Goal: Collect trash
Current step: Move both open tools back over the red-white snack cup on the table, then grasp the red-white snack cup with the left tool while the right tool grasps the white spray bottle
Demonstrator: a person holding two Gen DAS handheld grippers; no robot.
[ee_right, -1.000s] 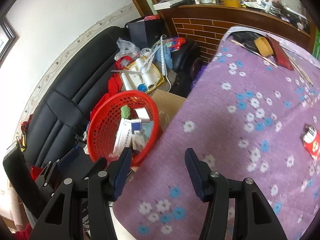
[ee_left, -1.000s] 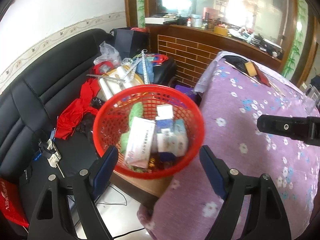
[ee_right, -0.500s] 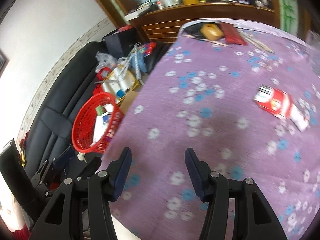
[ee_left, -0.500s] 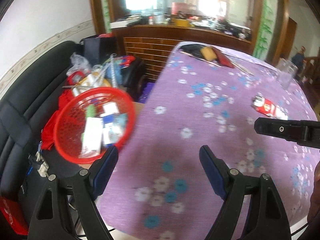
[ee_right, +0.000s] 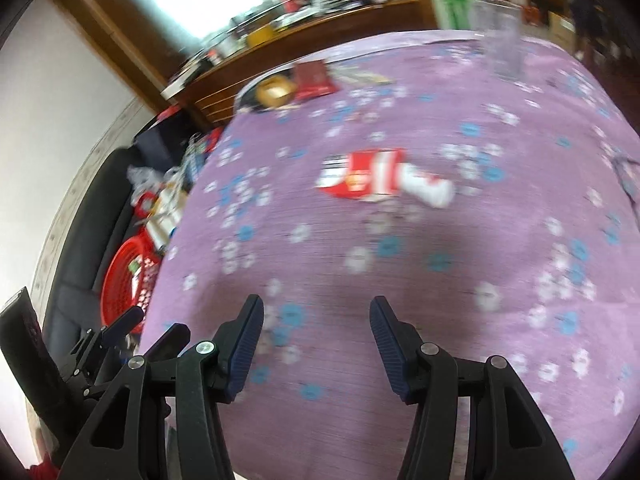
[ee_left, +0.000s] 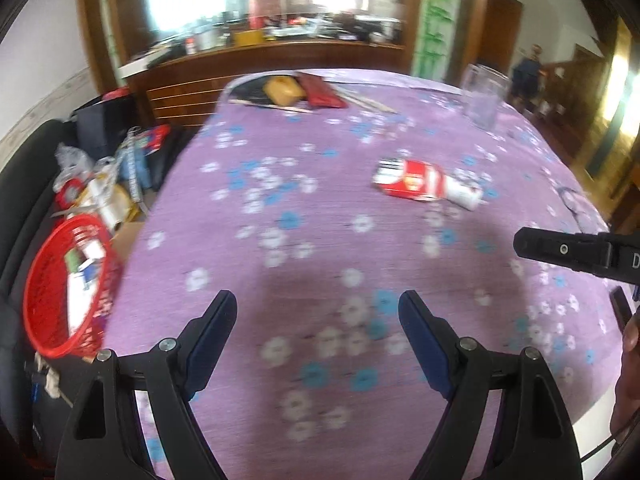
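A crushed red-and-white carton (ee_left: 426, 186) (ee_right: 380, 180) lies on the purple flowered tablecloth (ee_left: 320, 240) (ee_right: 460, 280), ahead of both grippers. My left gripper (ee_left: 318, 306) hovers open over the cloth, with nothing between its fingers. My right gripper (ee_right: 316, 312) is likewise open and empty, nearer the carton. A red mesh basket (ee_left: 68, 280) (ee_right: 128, 276) holding several boxes and wrappers sits off the table's left edge by the black sofa. One finger of the right gripper (ee_left: 576, 250) shows at the right of the left wrist view.
At the table's far end lie a yellow tape roll (ee_left: 282, 90), a dark red case (ee_left: 322, 90) and thin sticks. A clear glass (ee_left: 482, 98) stands far right. Clutter is piled on the black sofa (ee_right: 92, 208). A wooden counter runs behind.
Both grippers swung right, from above the red basket to over the table. The basket slid to the left edge and the carton came into view ahead. The jaws kept their width.
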